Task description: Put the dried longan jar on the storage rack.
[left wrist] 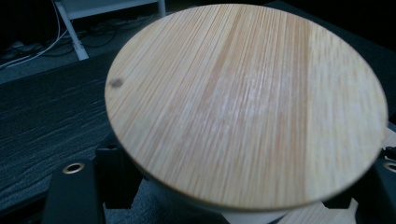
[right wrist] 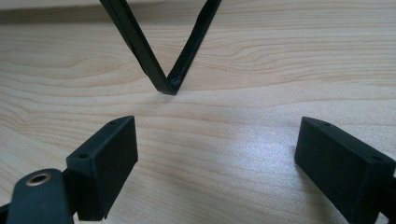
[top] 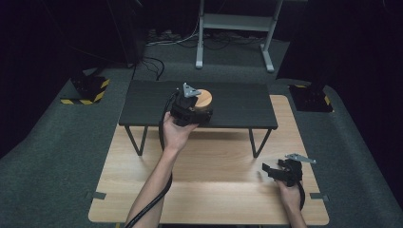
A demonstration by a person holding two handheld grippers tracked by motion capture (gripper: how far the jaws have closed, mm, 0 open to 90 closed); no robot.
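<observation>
A white jar [left wrist: 252,217] with a round bamboo lid [left wrist: 247,102] sits between the jaws of my left gripper [top: 190,108], which is shut on it. In the high view the lid [top: 205,98] shows over the front middle of a low black shelf [top: 237,107]. Whether the jar rests on the shelf or hangs just above it, I cannot tell. My right gripper [top: 267,172] lies low over the wooden table [top: 214,185] at the front right. Its jaws stand wide open [right wrist: 217,149] with only bare wood between them, facing the shelf's V-shaped leg [right wrist: 168,84].
The black shelf stands on thin V legs [top: 256,142] across the back of the wooden table. Behind it is dark carpet with a white metal frame [top: 235,28] and cables. Black stands with yellow-striped bases [top: 88,90] flank the table.
</observation>
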